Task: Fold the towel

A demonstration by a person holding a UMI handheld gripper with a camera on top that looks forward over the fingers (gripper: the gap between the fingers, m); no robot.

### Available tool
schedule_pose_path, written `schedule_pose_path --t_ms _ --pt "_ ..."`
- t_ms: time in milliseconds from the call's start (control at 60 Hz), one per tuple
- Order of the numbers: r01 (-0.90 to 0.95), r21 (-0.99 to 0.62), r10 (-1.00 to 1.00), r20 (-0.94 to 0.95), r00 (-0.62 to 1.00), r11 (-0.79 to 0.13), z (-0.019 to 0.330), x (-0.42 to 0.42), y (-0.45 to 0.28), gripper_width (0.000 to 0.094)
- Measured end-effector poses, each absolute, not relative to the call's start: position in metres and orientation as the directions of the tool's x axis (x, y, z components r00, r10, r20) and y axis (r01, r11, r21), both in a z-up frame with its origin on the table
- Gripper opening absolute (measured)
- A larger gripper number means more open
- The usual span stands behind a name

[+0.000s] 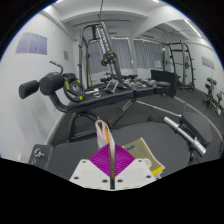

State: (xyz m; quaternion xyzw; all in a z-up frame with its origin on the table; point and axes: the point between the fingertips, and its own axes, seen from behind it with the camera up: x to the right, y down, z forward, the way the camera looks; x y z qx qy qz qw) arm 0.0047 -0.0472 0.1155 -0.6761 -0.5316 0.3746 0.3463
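Note:
My gripper (112,166) is raised, with its two magenta pads (101,163) pressed together. A thin fold of the towel (104,132), white with an orange edge, is pinched between them and sticks up just ahead of the fingertips. More of the towel, a pale yellowish cloth (138,152), hangs down to the right of the fingers. The rest of the towel is hidden below the gripper.
The room is a gym. A black weight bench with a yellow-trimmed machine (75,92) stands ahead on the left. A tall cable tower (98,45) is behind it. A chrome bar (186,132) lies on the right. Dark floor (70,148) lies below.

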Motion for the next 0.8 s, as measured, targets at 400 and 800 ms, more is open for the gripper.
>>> schedule_pose_path --t_ms 400,800 --pt "0.576 -0.810 0.977 0.018 0.214 -0.111 0.018 0.008 0.051 0.0614" --pt "0.488 -0.871 0.979 0.044 0.199 -0.060 0.200 0.224 -0.004 0.0855"
